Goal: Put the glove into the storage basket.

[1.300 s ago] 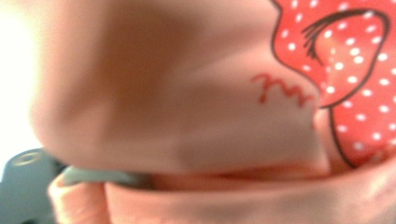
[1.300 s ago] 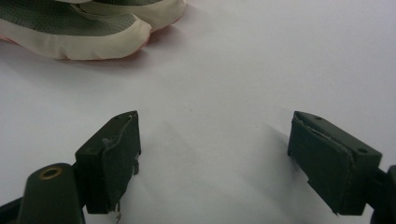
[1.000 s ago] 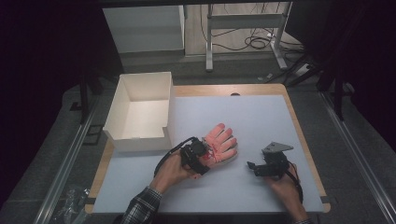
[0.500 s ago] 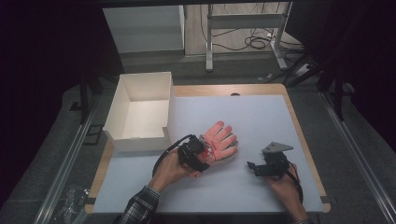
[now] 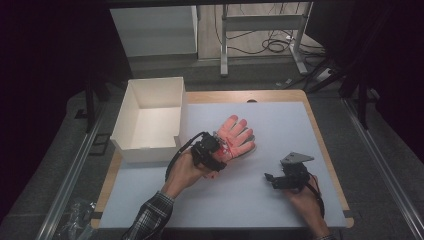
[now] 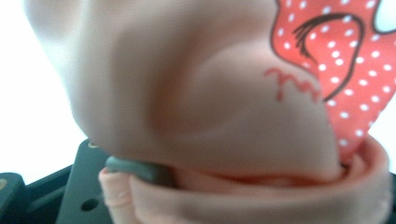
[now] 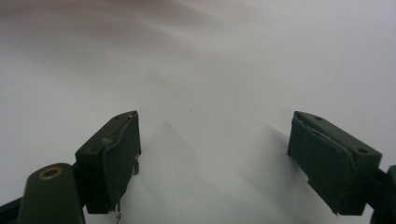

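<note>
Left claw (image 5: 216,151): jaws hidden from above under the hand and the glove (image 5: 235,138). In the left claw view the glove (image 6: 201,93) crowds the lens, blurred; its folded cuff lies across the claw base with a grey pad edge showing beneath the fabric. The claw looks clamped on the cuff. The red dotted print with dark line drawing is cut off at the upper right of that view.

Glove lies flat on the desk (image 5: 280,125), fingers spread, pointing away beyond the claw; cuff end at the claw.

Right claw (image 5: 272,179): small and dark from above, jaws hard to make out there. In the right claw view the claw (image 7: 215,154) stands wide, nothing between the jaws, bare white surface ahead. Glove well apart, up and to its left.

Box (image 5: 150,120): open, white, just beyond and left of the left claw, its near wall close to the left hand (image 5: 186,171); it overhangs the desk's left edge. Inside partly hidden by the near wall.

Open room: bare desk between the two claws, and beyond the right claw up to the far edge. The right hand (image 5: 304,196) sits near the desk's right and near edges.
</note>
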A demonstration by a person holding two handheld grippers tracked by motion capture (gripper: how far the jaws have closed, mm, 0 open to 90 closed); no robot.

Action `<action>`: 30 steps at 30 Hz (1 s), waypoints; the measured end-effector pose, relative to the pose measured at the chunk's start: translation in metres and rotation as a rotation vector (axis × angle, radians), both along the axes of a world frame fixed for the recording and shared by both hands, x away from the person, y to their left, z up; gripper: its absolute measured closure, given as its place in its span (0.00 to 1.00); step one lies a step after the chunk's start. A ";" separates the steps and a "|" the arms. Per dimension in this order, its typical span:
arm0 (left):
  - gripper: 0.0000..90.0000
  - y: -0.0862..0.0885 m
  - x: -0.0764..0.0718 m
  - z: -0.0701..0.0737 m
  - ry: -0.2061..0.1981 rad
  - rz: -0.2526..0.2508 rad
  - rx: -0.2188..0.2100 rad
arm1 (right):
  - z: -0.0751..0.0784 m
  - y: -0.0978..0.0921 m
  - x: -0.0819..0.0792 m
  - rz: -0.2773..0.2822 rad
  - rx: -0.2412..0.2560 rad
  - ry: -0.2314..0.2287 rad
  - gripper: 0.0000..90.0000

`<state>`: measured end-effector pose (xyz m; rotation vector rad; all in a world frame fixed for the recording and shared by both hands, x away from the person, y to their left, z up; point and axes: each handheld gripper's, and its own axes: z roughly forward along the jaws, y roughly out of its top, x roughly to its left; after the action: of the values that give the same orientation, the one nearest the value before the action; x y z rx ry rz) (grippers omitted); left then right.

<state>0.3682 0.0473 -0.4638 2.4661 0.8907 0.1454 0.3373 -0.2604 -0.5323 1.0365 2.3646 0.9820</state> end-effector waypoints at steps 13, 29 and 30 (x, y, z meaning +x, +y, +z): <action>0.43 -0.004 0.028 0.037 -0.038 0.044 0.002 | 0.000 0.000 0.000 0.002 0.001 -0.001 0.19; 0.43 0.019 0.063 0.075 -0.067 0.186 0.011 | 0.000 0.000 0.000 0.004 -0.001 -0.002 0.19; 0.43 0.022 0.064 0.077 -0.067 0.196 0.007 | 0.000 0.000 0.000 0.004 -0.001 -0.003 0.19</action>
<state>0.4324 0.0689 -0.3867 2.3620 1.1030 0.2985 0.3375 -0.2606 -0.5326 1.0296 2.3660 0.9827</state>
